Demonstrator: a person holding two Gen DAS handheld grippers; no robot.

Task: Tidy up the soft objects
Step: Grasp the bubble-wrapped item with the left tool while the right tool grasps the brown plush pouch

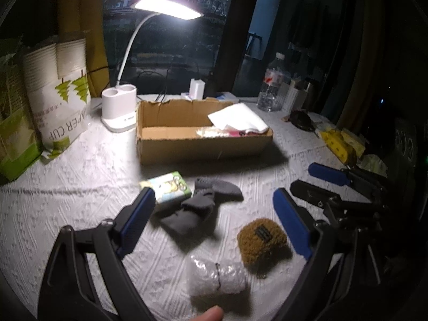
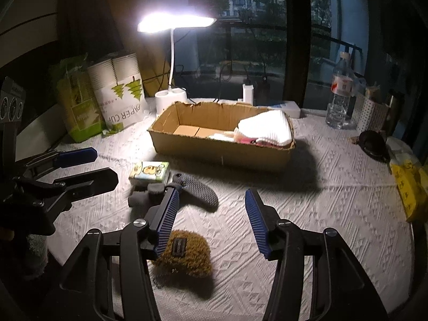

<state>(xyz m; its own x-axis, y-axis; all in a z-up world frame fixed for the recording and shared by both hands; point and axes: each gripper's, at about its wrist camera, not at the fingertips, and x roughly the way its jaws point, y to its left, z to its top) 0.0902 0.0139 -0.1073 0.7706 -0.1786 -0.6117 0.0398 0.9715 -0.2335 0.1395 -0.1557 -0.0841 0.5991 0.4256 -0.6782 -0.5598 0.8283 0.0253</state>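
A cardboard box [image 1: 203, 147] [image 2: 222, 152] stands mid-table and holds a folded white towel [image 1: 238, 119] [image 2: 266, 129] and pink and pale soft items. In front of it lie grey socks [image 1: 192, 208] [image 2: 198, 192], a brown fuzzy pouch [image 1: 260, 240] [image 2: 184, 251], a white fluffy item [image 1: 214, 275] and a green tissue pack [image 1: 168, 187] [image 2: 149, 172]. My left gripper [image 1: 214, 222] [image 2: 91, 165] is open above the socks and pouch. My right gripper [image 2: 211, 222] [image 1: 318, 179] is open, its left finger over the pouch's edge.
A lit white desk lamp [image 1: 120, 107] [image 2: 171, 99] stands behind the box. Paper cup packs [image 1: 61, 93] [image 2: 120, 99] stand at the left. A water bottle [image 1: 272, 83] [image 2: 339, 93], a dark round object [image 2: 371, 141] and yellow packs [image 1: 339, 144] [image 2: 409, 184] are at the right.
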